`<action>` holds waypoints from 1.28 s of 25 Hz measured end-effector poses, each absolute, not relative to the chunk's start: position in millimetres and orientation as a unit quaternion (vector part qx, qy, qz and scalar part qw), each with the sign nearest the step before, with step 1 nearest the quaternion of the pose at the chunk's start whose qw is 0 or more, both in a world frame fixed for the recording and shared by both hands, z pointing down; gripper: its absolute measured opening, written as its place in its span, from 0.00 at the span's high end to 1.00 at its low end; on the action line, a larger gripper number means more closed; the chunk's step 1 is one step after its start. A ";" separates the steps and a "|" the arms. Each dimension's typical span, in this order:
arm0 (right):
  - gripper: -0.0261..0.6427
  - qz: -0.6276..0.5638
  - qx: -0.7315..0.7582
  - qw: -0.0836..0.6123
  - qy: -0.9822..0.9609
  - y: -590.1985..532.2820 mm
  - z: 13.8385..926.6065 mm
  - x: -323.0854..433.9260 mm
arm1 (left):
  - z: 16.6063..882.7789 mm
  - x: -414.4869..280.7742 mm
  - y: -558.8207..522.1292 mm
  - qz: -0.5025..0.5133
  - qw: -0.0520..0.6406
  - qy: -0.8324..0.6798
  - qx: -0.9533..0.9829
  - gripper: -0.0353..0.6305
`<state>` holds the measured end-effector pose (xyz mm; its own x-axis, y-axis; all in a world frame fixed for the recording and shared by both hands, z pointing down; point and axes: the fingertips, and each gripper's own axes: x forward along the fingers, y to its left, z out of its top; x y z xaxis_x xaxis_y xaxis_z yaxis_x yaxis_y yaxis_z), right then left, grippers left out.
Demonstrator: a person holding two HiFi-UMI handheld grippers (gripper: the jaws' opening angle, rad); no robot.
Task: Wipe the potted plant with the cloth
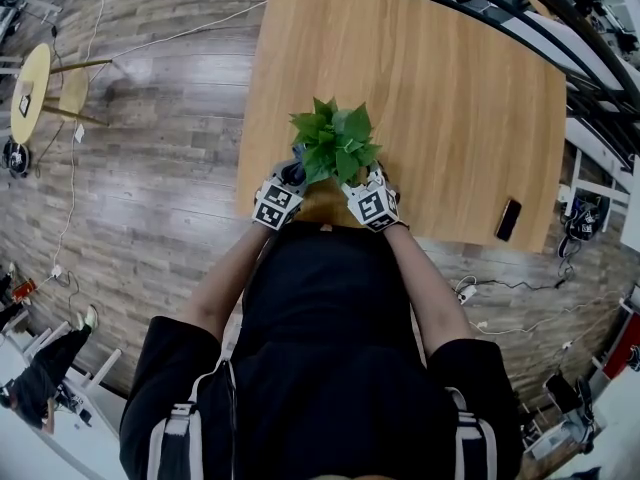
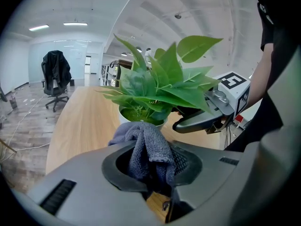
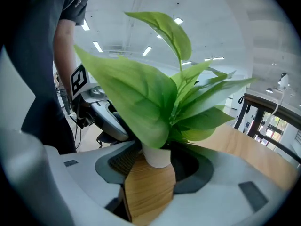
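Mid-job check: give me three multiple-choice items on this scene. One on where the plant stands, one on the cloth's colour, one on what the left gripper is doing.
1. Where on the table does the potted plant stand?
A. By the edge nearest the person
B. At the far edge
C. In the middle

2. What colour is the cloth?
A. Red
B. Grey
C. Yellow

3. What is the state of the left gripper?
A. Open and empty
B. Shut on a leaf
C. Shut on the cloth

Answers:
1. A, since the head view shows the plant just beyond the two grippers, at the table's near edge.
2. B, since the left gripper view shows a bluish-grey knit fabric.
3. C, since in that view the cloth is bunched and pinched between the two pads.
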<state>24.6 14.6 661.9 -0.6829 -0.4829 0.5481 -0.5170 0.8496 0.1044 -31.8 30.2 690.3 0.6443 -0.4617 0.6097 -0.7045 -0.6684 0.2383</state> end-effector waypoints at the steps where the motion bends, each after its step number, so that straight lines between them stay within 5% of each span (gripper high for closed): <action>1: 0.62 0.026 0.266 0.292 -0.918 18.4 660.1 22.1 | 689.5 -30.6 29.3 0.260 0.231 -0.331 0.877 0.78; 32: 0.58 0.044 0.252 0.282 -0.925 -14.7 664.1 29.3 | 682.9 -46.6 -2.4 0.284 0.180 -0.331 0.882 0.78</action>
